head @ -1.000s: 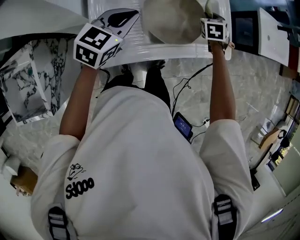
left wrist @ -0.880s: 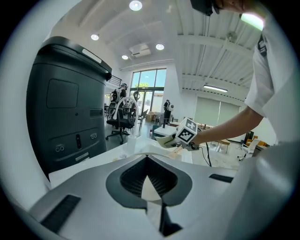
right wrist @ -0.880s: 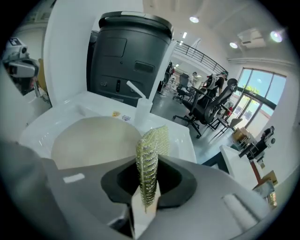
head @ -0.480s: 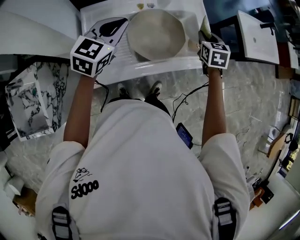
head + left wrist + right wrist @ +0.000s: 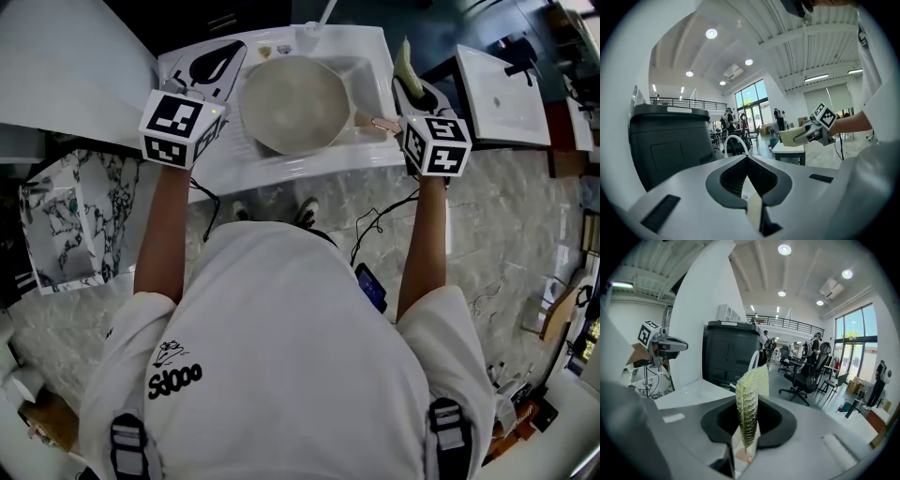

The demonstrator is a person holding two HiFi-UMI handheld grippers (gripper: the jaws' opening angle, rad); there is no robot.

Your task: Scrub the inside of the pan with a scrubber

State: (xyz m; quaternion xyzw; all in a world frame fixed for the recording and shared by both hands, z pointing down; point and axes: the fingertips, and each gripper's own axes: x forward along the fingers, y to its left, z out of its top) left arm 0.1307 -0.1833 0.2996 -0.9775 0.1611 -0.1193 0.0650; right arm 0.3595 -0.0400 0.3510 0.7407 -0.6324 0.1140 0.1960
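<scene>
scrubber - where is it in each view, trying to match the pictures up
Head view: scrubber upper right, sticking out of the right gripper, right of the pan.
Left gripper view: right of middle, held out by that gripper.
Right gripper view: centre, edge-on between the jaws.
Shared landmark: dark grey box, in both gripper views.
</scene>
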